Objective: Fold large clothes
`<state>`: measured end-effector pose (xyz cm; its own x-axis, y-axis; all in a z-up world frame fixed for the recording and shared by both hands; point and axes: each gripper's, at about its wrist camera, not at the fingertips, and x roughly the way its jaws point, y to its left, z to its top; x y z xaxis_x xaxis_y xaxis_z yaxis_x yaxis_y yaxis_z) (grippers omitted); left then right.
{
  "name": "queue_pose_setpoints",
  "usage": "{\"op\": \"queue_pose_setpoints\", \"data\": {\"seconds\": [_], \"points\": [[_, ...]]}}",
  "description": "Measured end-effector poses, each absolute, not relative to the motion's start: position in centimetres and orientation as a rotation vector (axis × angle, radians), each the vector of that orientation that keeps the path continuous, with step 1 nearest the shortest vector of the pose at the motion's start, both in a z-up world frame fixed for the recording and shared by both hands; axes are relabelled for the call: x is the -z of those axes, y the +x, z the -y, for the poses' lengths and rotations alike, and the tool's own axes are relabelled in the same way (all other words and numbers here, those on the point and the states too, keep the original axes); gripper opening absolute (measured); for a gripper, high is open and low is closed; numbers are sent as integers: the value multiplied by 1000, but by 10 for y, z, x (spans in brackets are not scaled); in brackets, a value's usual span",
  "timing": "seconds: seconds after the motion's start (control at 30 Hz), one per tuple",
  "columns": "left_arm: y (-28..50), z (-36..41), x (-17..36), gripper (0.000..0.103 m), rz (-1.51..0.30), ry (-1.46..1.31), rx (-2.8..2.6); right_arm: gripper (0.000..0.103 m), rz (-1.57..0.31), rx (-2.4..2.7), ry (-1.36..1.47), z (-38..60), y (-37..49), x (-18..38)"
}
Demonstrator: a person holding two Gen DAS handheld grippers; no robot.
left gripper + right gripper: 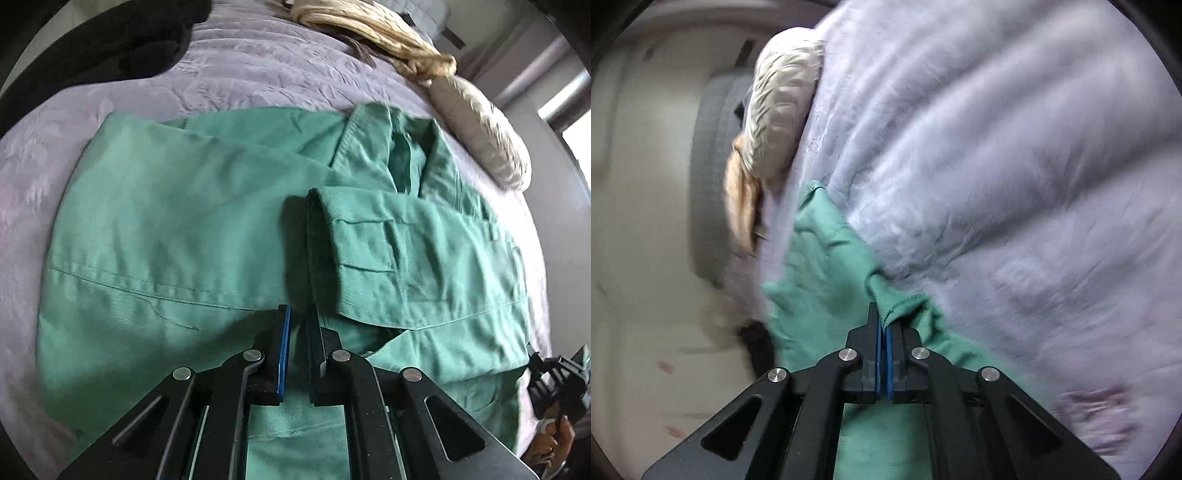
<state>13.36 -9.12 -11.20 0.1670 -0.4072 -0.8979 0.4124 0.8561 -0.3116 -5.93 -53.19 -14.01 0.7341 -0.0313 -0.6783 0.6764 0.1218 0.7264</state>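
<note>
Green fabric fills most of my left wrist view: the jacket [184,229] lies spread on the lavender bedspread [229,70], collar [399,147] toward the far right, and one sleeve [369,251] already lies folded across the body with its dark-lined cuff pointing left. My left gripper [299,325] hovers just above the cloth near that cuff, jaws narrowly parted with nothing between the blue pads, so it holds nothing. My right gripper [884,325] is clamped on a bunched edge of the same jacket [827,258]; the fabric rises out of the pinch and drapes back toward the bed, and the view is smeared with motion blur, so I cannot tell exactly which hem or corner I have. A cream quilted bundle [480,136] sits at the bed's far edge beyond the collar, and a dark garment [110,40] lies at the upper left, both apart from the jacket. I judge the fold is in its middle stage: one sleeve in, the right side being brought over. Next I would want to carry the pinched edge across the body and lay it flat beside the folded sleeve, with the left gripper pressing down to keep the cuff from dragging along.
</note>
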Motion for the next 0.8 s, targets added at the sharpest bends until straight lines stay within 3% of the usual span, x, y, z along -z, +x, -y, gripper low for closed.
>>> {"op": "queue_pose_setpoints", "data": {"seconds": [0.17, 0.37, 0.43, 0.47, 0.63, 0.8], "points": [[132, 91, 111, 9, -1259, 57, 553, 2, -718, 554, 1361, 540, -63, 162], [135, 81, 85, 9, -1200, 63, 547, 9, -797, 520, 1138, 528, -55, 115], [134, 86, 77, 9, -1181, 71, 558, 22, -799, 499, 998, 526, -43, 91], [132, 90, 74, 9, -1176, 72, 568, 37, -802, 489, 934, 527, -34, 81], [114, 120, 67, 9, -1147, 109, 666, 34, -840, 411, 858, 536, 13, 75], [102, 141, 109, 9, -1181, 272, 623, 34, -948, 414, 805, 530, 36, 104]]}}
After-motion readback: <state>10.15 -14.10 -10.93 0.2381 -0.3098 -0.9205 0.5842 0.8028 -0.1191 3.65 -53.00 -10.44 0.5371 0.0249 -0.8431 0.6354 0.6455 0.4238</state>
